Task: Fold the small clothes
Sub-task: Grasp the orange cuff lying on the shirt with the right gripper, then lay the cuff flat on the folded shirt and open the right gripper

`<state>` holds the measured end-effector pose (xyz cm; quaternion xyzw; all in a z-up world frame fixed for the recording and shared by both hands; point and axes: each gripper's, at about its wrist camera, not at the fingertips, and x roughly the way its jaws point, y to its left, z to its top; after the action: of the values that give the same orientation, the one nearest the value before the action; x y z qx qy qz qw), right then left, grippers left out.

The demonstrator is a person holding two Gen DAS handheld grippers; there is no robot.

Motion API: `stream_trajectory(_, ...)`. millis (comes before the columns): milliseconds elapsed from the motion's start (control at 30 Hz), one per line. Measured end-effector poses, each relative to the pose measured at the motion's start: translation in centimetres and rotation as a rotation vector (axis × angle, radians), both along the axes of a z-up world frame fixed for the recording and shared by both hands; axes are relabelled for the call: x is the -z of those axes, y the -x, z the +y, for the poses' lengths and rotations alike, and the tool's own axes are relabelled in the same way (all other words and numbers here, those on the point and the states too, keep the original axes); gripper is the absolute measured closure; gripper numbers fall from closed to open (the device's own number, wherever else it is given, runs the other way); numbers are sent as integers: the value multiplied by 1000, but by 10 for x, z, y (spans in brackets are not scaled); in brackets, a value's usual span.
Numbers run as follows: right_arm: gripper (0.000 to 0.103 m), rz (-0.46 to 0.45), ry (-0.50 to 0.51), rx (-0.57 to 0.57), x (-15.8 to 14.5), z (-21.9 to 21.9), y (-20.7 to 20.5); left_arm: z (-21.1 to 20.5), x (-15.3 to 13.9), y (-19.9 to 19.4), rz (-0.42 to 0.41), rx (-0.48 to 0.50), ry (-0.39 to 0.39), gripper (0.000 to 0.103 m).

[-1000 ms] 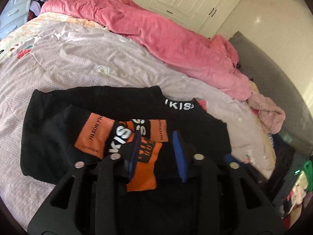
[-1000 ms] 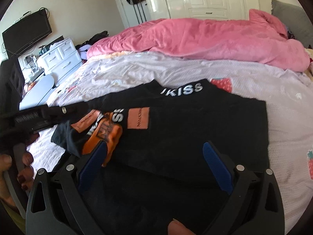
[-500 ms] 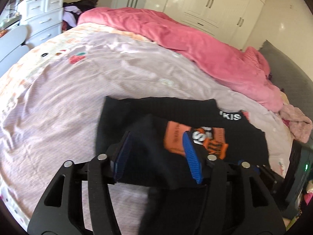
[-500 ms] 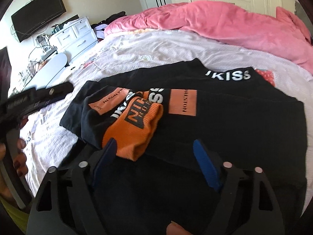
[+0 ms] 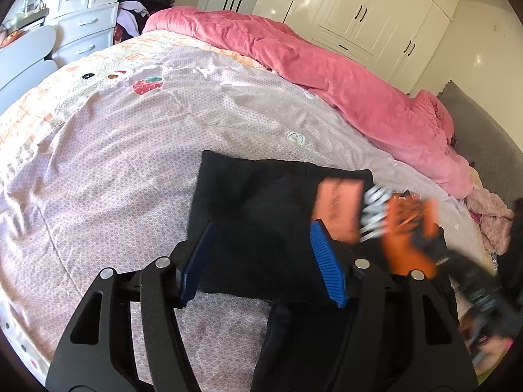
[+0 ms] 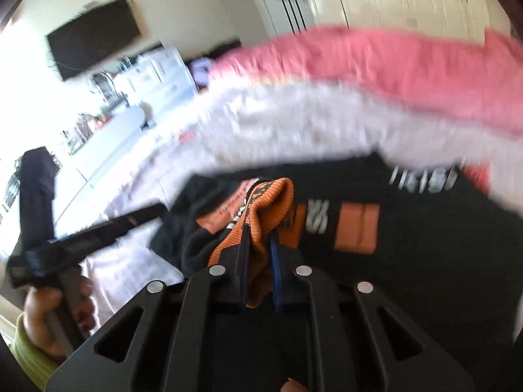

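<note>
Left wrist view: the left tongs [image 5: 263, 256] stand released, jaws wide apart over the near left edge of the black garment [image 5: 255, 209], which lies on the bed [image 5: 114, 150]. The garment's long axis runs off to the right, its orange cuff [image 5: 408, 228] blurred at the far right.

Right wrist view: the right tongs [image 6: 260, 261] are clenched on the orange cuff [image 6: 264, 209], directly ahead of them, so the right hand is nearer that sleeve end. The picture is blurred. The black garment [image 6: 408, 261] spreads to the right, so the sleeve probably needs carrying that way.

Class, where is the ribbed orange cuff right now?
Right wrist view, centre: the ribbed orange cuff sits pinched in the right claw, over the black printed garment.
</note>
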<state>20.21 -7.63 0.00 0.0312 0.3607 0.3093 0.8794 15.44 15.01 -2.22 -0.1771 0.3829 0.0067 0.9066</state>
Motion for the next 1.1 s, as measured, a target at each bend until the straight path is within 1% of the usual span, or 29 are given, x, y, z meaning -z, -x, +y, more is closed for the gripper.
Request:
stream_trajectory(33, 93, -51, 5, 13, -13, -8, 4, 0, -1, 0, -2, 1, -3, 50)
stream_trajectory(100, 93, -117, 15, 37, -30, -23, 10, -1, -3, -1, -5, 2, -5, 50)
stream_trajectory(167, 93, -179, 56, 78, -45, -42, 13, -3, -5, -3, -8, 6, -4, 50)
stream_trajectory(233, 93, -195, 92, 110, -49, -60, 12, -8, -6, -6, -7, 17, -9, 50)
stream_trajectory(300, 93, -181, 120, 154, -46, -81, 7, -13, -5, -11, -1, 29, -8, 50)
stream_trajectory(400, 93, -133, 166, 227, -32, -107, -2, -27, -4, -17, 13, 57, -14, 50)
stream_trajectory(567, 93, -32, 173, 292, 2, -136, -9, -65, -4, -35, 35, 149, -45, 50)
stream_trajectory(633, 93, -9, 173, 315, 15, -143, -9, -81, -2, -44, 51, 189, -64, 50)
stream_trajectory(733, 93, 17, 169, 338, 28, -148, -12, -107, 9, -59, 89, 244, -104, 50)
stream_trajectory(800, 93, 27, 178, 348, 35, -151, -14, -122, 23, -70, 127, 276, -141, 50)
stream_trajectory(900, 92, 41, 213, 359, 42, -153, -17, -135, 50, -84, 217, 295, -193, 50)
stream_trajectory(967, 92, 61, 217, 376, 46, -159, -20, -137, 59, -85, 223, 298, -213, 50)
stream_trajectory(1000, 92, 58, 235, 387, 47, -160, -20, -137, 59, -84, 221, 298, -218, 50)
stream_trajectory(1033, 93, 42, 275, 409, 48, -162, -20, -136, 59, -83, 217, 300, -217, 50)
stream_trajectory(1067, 93, 26, 337, 444, 50, -165, -21, -134, 59, -82, 218, 299, -207, 50)
stream_trajectory(1100, 93, 32, 357, 462, 52, -170, -23, -132, 59, -82, 218, 298, -199, 50)
